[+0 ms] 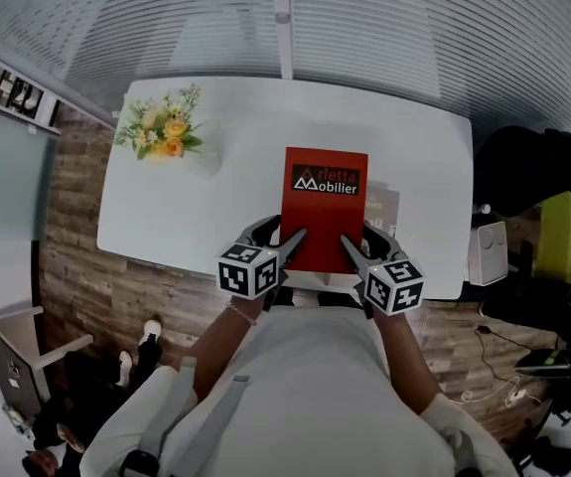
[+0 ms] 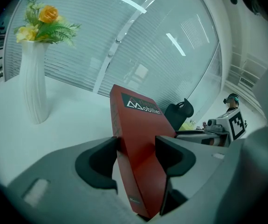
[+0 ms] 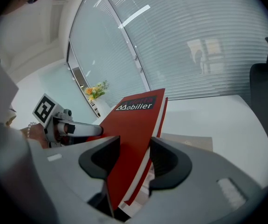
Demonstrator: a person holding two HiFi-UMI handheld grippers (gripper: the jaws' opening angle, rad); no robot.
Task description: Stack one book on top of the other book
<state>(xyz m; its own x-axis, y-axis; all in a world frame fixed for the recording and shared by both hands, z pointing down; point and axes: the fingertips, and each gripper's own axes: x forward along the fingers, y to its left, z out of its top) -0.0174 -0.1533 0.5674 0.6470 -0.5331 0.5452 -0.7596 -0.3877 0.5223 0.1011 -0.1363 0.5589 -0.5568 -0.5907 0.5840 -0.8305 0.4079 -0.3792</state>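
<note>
A red book [image 1: 325, 205] with "Mobilier" on its cover is held over the white table [image 1: 196, 207], near its front edge. My left gripper [image 1: 291, 242] is shut on the book's near left edge, and the left gripper view shows the red book [image 2: 140, 139] clamped between both jaws. My right gripper [image 1: 352, 249] is shut on the near right edge, where the red book [image 3: 134, 125] fills the gap between the jaws. A second, grey-beige book [image 1: 384, 207] lies flat on the table, partly hidden beneath the red one; the right gripper view shows this beige book [image 3: 192, 141] too.
A white vase of yellow flowers [image 1: 164, 132] stands at the table's far left corner. A black chair [image 1: 531, 172] sits off the right end, with a white box [image 1: 487, 251] below it. Slatted blinds run behind the table.
</note>
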